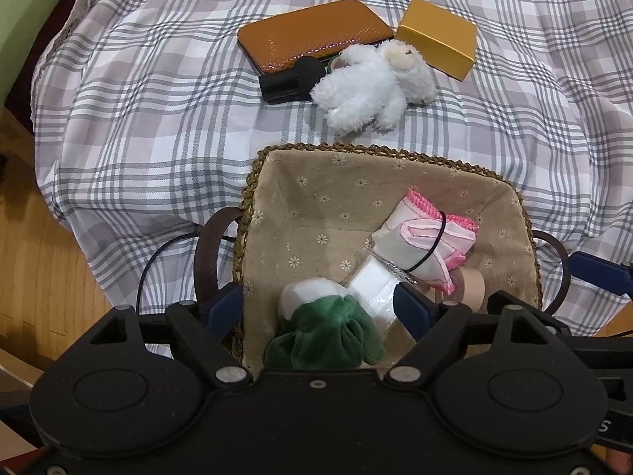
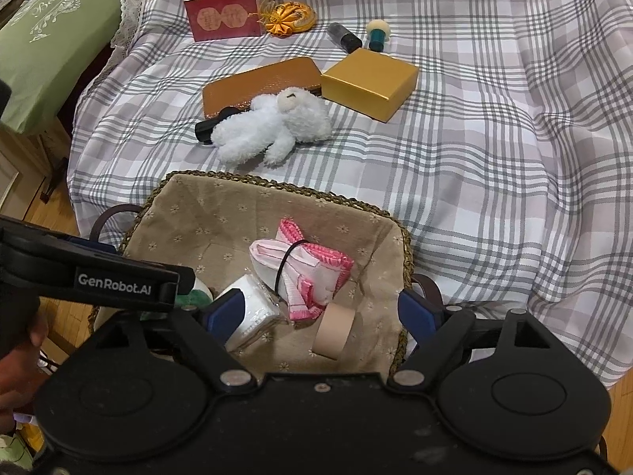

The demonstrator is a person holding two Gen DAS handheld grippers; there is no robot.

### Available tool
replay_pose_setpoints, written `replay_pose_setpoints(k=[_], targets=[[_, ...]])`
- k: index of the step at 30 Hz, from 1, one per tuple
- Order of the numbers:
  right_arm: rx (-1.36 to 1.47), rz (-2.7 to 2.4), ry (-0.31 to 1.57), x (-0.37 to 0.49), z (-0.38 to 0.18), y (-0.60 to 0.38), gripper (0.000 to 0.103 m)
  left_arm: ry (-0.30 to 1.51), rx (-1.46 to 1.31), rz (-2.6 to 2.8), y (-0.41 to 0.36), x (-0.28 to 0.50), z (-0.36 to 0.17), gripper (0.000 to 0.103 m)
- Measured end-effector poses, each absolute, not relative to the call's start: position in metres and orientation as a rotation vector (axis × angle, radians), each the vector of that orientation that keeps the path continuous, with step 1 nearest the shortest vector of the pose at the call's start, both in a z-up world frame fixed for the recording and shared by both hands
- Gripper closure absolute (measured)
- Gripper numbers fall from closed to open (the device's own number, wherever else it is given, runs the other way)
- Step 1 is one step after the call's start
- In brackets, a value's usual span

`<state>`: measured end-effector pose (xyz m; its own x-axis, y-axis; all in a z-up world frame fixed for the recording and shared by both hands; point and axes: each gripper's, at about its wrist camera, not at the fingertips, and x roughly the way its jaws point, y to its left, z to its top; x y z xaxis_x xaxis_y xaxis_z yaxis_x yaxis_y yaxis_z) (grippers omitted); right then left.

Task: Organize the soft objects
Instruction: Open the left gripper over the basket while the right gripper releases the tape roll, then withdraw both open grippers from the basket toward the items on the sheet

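Note:
A lined wicker basket (image 1: pixel 277 213) (image 2: pixel 186 213) sits at the near edge of the plaid-covered table. In it lie a green and white plush (image 1: pixel 324 328), a pink-edged white cloth bundle (image 1: pixel 427 237) (image 2: pixel 308 269) bound with a black band, a clear packet of white pads (image 1: pixel 376 297) (image 2: pixel 253 308) and a beige tape roll (image 1: pixel 469 281) (image 2: pixel 334 328). A white plush lamb (image 1: pixel 376 83) (image 2: pixel 273 126) lies on the table beyond the basket. My left gripper (image 1: pixel 320 308) is open over the green plush, not gripping it. My right gripper (image 2: pixel 322 312) is open over the basket, empty.
Beyond the lamb lie an orange case (image 1: pixel 312 33) (image 2: pixel 261 83), a gold box (image 1: pixel 439 37) (image 2: pixel 370 81), a black object (image 1: pixel 289 79) (image 2: pixel 209 126), a dark tube (image 2: pixel 344 37), a green-handled brush (image 2: pixel 378 35), a red box (image 2: pixel 225 14) and an orange ornament (image 2: pixel 290 18). A green cushion (image 2: pixel 51 31) stands left.

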<state>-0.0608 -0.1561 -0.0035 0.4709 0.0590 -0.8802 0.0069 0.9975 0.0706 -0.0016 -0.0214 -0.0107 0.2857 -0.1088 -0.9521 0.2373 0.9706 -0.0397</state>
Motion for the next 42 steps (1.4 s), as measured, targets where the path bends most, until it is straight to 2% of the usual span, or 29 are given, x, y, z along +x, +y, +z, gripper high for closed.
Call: replay_pose_setpoints(k=[19, 42], targets=[[0.063, 0.003, 1.09, -0.048, -0.006, -0.158, 0.018, 1.165, 0.124, -0.245, -0.022, -0.001, 0.007, 0.023], [0.058, -0.065, 1.016, 0.015, 0.004, -0.177, 0.018, 1.114, 0.107, -0.284, -0.03, 0.053, 0.015, 0.023]])
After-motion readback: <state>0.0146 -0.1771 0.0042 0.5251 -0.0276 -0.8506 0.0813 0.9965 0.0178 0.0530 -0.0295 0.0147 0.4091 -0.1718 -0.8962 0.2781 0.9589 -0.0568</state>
